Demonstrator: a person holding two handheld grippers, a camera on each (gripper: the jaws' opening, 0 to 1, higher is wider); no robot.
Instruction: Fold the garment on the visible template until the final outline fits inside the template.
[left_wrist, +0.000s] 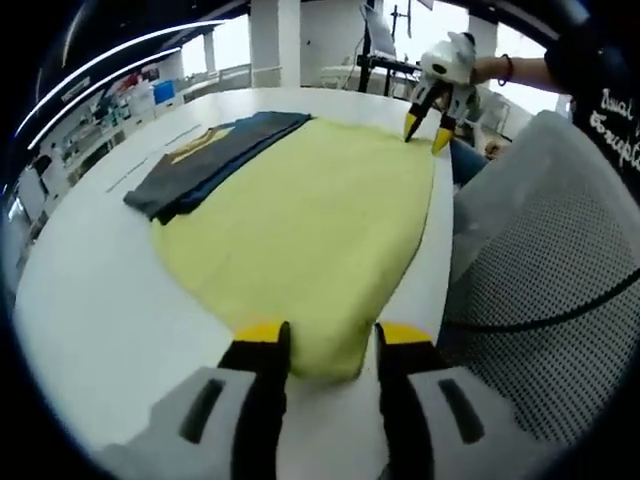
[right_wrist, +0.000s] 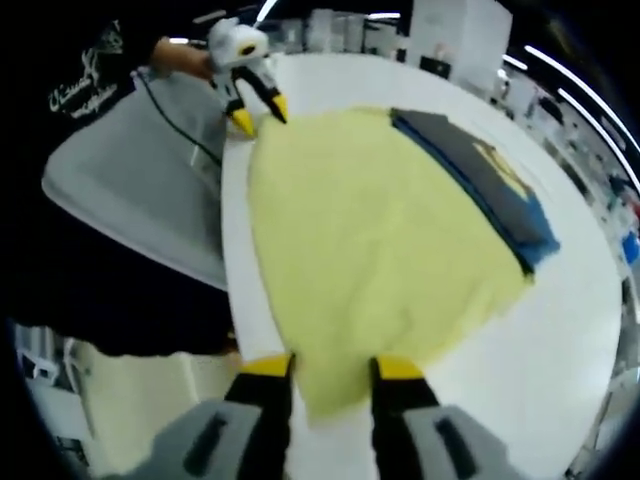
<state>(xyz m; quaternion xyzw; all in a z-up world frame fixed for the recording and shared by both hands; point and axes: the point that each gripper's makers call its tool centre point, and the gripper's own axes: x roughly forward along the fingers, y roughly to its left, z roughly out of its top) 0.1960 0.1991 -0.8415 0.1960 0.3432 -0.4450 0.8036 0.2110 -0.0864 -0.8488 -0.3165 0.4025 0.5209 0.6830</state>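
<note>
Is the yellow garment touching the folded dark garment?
Touching. In the left gripper view the folded dark garment lies over the yellow garment's far edge with no table between; the right gripper view shows the same overlap.

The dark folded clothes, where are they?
In the left gripper view, the dark folded clothes lie on the white table, at the yellow garment's far left edge.

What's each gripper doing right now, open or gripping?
Left gripper: jaws apart astride a corner of the yellow garment, not clamped.
Right gripper: same, jaws apart astride the opposite corner.
</note>
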